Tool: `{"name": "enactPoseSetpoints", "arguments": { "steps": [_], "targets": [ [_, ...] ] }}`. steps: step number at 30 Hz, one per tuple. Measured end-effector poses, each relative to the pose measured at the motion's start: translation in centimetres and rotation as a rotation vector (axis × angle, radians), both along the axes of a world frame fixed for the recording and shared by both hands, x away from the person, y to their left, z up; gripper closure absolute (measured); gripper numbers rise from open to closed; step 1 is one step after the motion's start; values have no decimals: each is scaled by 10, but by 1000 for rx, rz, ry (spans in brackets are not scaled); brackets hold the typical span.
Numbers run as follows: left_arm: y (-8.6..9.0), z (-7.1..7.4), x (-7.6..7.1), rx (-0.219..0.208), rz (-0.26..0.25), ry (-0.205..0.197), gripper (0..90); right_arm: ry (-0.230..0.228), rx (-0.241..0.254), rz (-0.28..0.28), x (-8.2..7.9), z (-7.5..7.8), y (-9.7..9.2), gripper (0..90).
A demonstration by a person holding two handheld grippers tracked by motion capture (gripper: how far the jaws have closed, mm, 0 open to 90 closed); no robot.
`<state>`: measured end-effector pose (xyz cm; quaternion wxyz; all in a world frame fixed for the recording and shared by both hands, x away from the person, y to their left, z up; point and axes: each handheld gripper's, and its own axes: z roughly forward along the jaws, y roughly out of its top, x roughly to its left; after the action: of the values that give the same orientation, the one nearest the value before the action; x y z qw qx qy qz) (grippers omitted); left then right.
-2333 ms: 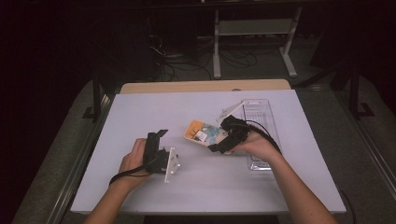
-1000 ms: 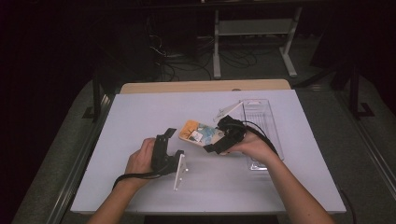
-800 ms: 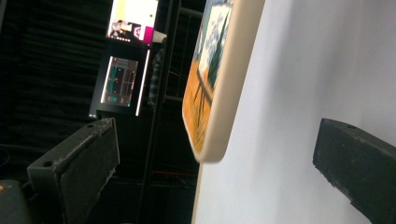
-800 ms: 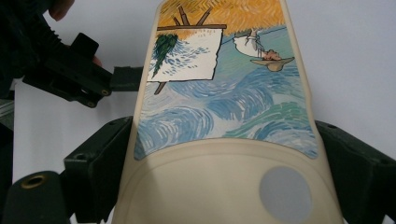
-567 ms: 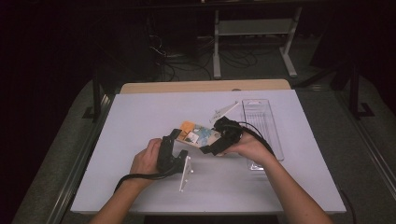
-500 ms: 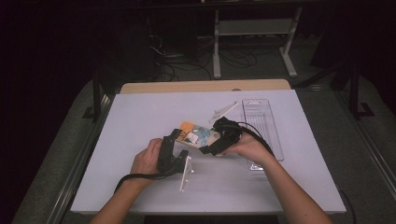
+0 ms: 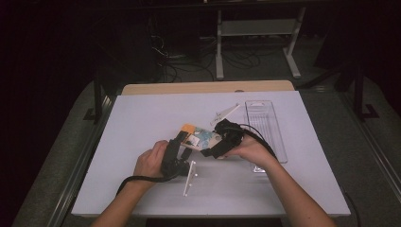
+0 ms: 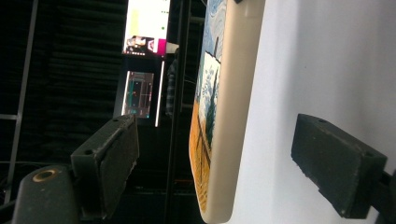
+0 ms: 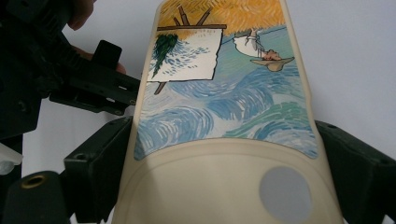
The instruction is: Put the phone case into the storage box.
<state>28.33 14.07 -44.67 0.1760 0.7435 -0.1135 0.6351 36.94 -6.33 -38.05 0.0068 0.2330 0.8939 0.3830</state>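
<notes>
Dark surroundings frame one white table (image 7: 142, 123), matte and rectangular, at the centre of the high view, with one metal stand (image 7: 255, 28) on the floor at the upper middle.

Count on the table: one phone case (image 7: 201, 138), one long clear plastic tray (image 7: 267, 125) at centre right, one clear angled plastic piece (image 7: 189, 178) at lower centre, one small clear piece (image 7: 226, 112) above the case.

Right gripper (image 7: 211, 152): its jaws press on both long sides of the phone case (image 9: 224, 112), pinching it. Left gripper (image 7: 182, 142): its jaws stand spread on either side of the case's edge (image 8: 224, 116) and have just been closing; neither pad touches the case.

The case is at the middle of the high view, just above the tabletop between the two hands. It is a cream, smooth, round-cornered shell with a painted print of blue swirls, an orange field and a white panel, and one round hole near the right gripper.
</notes>
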Motion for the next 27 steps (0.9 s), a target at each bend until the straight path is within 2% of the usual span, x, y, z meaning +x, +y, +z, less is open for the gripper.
{"name": "enactPoseSetpoints", "arguments": {
  "steps": [4,5,7,8,9,15,20,27],
  "targets": [
    [0,0,0,8,-6,-10,224,0,0,-3,0,0,1,107],
    [0,0,0,10,-9,-13,234,23,11,-14,-1,0,2,107],
    [0,-1,0,15,-10,-16,265,32,15,-16,-2,0,3,107],
    [0,-1,-1,18,-15,-21,284,31,16,-14,-2,0,3,107],
    [0,-1,-1,22,-19,-26,304,7,3,-3,-1,-1,2,107],
    [-2,-1,-3,29,-23,-43,406,8,-4,2,-1,-2,4,107],
    [-3,0,-4,41,-25,-32,504,12,-5,1,-1,-3,5,107],
    [-5,0,-5,56,-30,-35,575,13,-4,4,-1,-4,6,107]
  ]
}}
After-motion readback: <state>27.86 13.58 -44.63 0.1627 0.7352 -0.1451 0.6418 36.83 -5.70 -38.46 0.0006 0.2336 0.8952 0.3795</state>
